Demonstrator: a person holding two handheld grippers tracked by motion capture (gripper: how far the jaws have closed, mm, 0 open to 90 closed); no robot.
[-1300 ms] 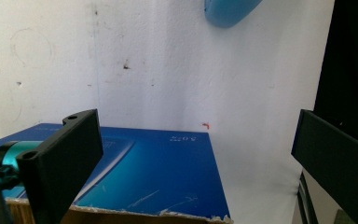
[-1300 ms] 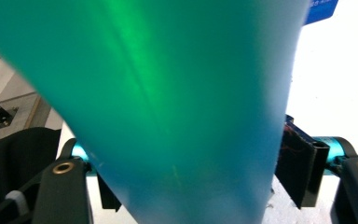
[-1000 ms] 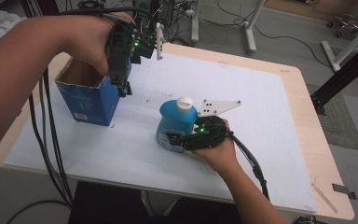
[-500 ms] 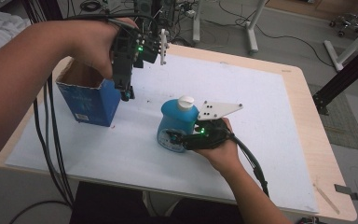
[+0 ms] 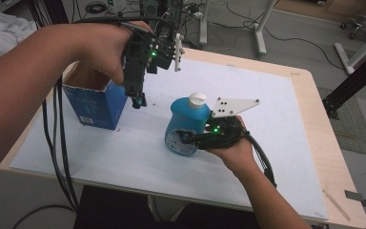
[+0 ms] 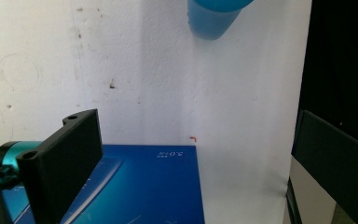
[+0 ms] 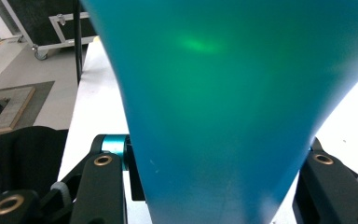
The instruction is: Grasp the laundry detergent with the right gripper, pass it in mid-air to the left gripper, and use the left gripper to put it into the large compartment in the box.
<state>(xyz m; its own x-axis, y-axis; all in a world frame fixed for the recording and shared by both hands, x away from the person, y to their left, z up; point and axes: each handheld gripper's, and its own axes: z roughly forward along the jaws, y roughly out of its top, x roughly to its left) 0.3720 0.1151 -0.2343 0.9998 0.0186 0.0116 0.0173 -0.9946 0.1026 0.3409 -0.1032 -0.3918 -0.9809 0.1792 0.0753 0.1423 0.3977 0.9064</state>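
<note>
The right gripper (image 5: 187, 138) has just closed its jaws on the bottle (image 5: 187, 125). Left of the bottle, the left gripper (image 5: 137, 101) hangs open-jawed beside the box (image 5: 95, 106).

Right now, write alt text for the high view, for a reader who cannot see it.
The right gripper clamps a blue bottle with a white cap on a white-topped table. The left gripper hangs open beside an open blue box.
</note>
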